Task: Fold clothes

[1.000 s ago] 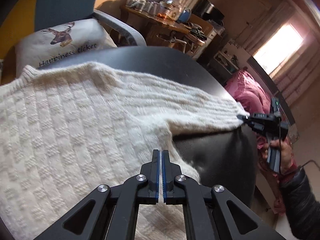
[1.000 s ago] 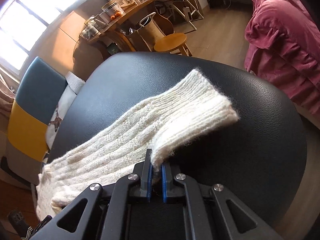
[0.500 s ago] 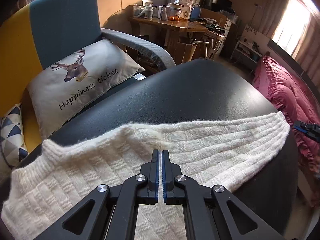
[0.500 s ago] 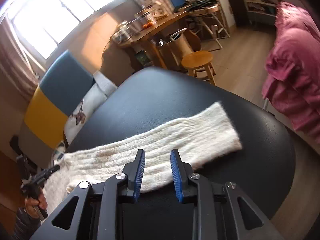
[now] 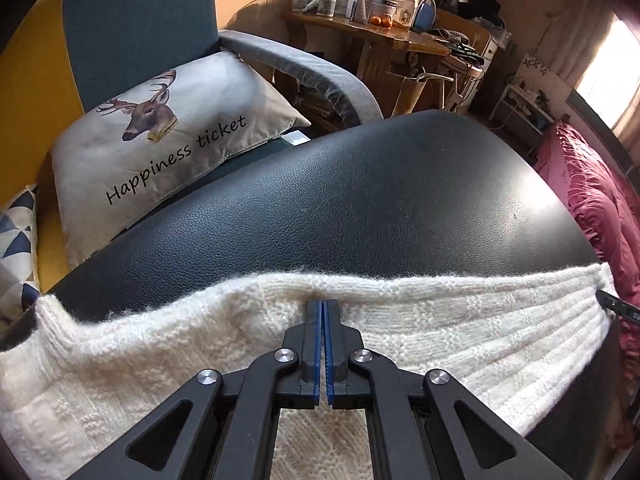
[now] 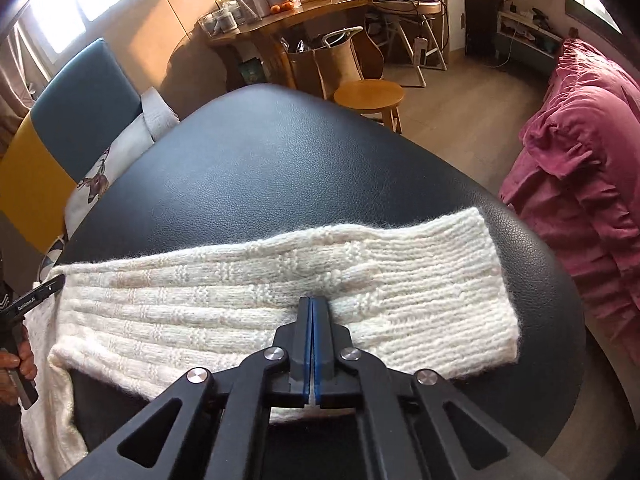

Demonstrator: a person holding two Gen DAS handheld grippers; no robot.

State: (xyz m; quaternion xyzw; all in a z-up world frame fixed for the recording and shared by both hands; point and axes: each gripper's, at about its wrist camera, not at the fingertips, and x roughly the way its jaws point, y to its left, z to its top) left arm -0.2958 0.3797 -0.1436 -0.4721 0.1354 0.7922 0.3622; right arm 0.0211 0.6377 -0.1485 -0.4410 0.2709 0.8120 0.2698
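Note:
A cream knit sweater (image 5: 440, 340) lies on the black leather surface (image 5: 360, 200). Its sleeve (image 6: 240, 300) is stretched flat toward the right, cuff at the far end. My left gripper (image 5: 323, 306) is shut on the sweater close to its upper edge, where the sleeve meets the body. My right gripper (image 6: 311, 302) is shut on the sleeve's near edge at mid-length, with white knit showing between the pads. The right gripper's tip (image 5: 616, 308) peeks in by the cuff. In the right wrist view, the left gripper (image 6: 36, 300) and the hand holding it appear at the far left.
A blue and yellow armchair with a deer cushion (image 5: 160, 140) stands behind the surface. A cluttered wooden table (image 5: 380, 36) and a round stool (image 6: 368, 96) are farther back. Pink bedding (image 6: 580, 168) lies to the right. Bare leather (image 6: 280, 168) extends beyond the sleeve.
The right gripper let go of the folded cuff, opened, and has now shut on the middle of the sleeve, which lies flat. The left gripper stayed shut and its view swung up over the sleeve.

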